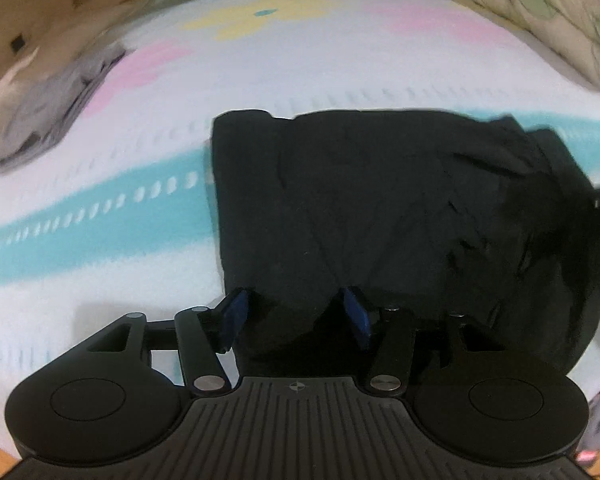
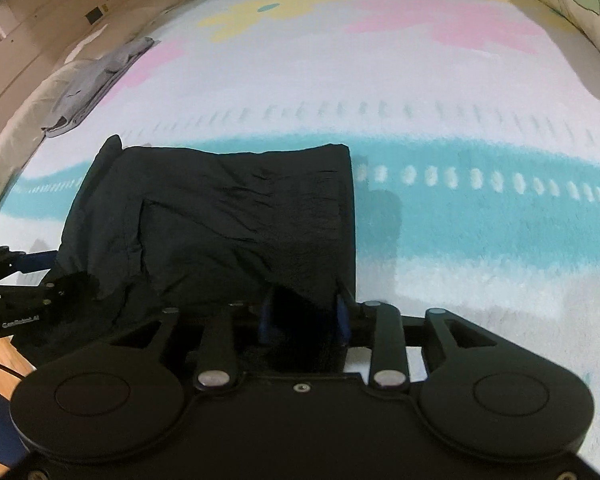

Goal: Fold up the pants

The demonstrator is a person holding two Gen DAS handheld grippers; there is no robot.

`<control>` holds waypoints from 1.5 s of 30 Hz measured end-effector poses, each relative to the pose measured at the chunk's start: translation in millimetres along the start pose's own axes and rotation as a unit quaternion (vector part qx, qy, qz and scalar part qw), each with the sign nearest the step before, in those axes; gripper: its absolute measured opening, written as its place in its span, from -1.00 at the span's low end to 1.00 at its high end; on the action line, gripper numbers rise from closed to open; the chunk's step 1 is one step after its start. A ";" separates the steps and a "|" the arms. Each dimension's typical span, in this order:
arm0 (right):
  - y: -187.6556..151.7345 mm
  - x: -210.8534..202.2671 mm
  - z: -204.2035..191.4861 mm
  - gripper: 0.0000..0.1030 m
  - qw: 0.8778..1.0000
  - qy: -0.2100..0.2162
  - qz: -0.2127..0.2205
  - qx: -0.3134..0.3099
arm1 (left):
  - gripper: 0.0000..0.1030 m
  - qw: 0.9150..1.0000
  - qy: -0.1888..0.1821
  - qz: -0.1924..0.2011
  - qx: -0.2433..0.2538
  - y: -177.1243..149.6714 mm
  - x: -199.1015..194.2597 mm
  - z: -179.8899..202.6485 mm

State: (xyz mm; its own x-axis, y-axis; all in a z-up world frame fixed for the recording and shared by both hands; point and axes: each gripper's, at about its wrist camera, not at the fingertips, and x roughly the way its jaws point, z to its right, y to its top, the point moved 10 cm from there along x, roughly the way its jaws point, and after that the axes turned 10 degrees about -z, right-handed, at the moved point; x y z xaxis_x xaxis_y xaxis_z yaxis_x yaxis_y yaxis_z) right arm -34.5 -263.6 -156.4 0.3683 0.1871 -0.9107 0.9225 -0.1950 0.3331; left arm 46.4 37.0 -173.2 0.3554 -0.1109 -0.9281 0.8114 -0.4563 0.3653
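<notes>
Black pants (image 1: 380, 208) lie folded into a rough rectangle on a pastel blanket; they also show in the right wrist view (image 2: 228, 216). My left gripper (image 1: 296, 312) sits at the near left edge of the pants with its blue pads (image 1: 234, 314) spread apart and cloth between them. My right gripper (image 2: 304, 312) sits at the near right edge, blue pads (image 2: 342, 314) apart, with a fold of cloth draped over them. The left gripper shows at the left edge of the right wrist view (image 2: 16, 292).
The blanket (image 2: 460, 208) has a teal stripe and pink and yellow flowers. A grey folded garment (image 2: 96, 80) lies at the far left, also in the left wrist view (image 1: 56, 108). A pillow (image 2: 580, 4) lies at the far right. Wooden floor (image 2: 4, 356) shows below the bed edge.
</notes>
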 end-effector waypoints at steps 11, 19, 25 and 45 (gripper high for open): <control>31.6 -44.1 -22.8 -0.01 0.990 -0.026 0.131 -0.033 | 0.00 0.998 -0.043 0.047 0.003 -8.5 -39.1 2.7; 47.0 9.6 -86.1 -0.04 0.991 0.009 0.081 -0.110 | 0.05 0.997 -0.008 0.041 0.071 -35.6 -23.7 23.5; 58.9 45.1 -78.1 -0.05 0.995 -0.020 0.048 -0.082 | 0.36 0.998 -0.022 0.040 0.034 -31.5 -14.0 23.7; 42.6 -26.4 -26.3 0.42 0.994 0.034 0.108 -0.011 | 0.35 0.991 -0.011 0.102 -0.082 7.5 -55.7 -25.4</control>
State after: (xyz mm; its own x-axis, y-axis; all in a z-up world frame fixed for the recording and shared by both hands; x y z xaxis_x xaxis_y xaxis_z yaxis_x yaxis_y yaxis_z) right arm -1.9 -251.5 -111.7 0.5635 0.2077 -0.7996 0.8236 -0.2173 0.5240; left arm 44.5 62.2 -116.9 0.5108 -0.2061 -0.8346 0.7891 -0.2729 0.5503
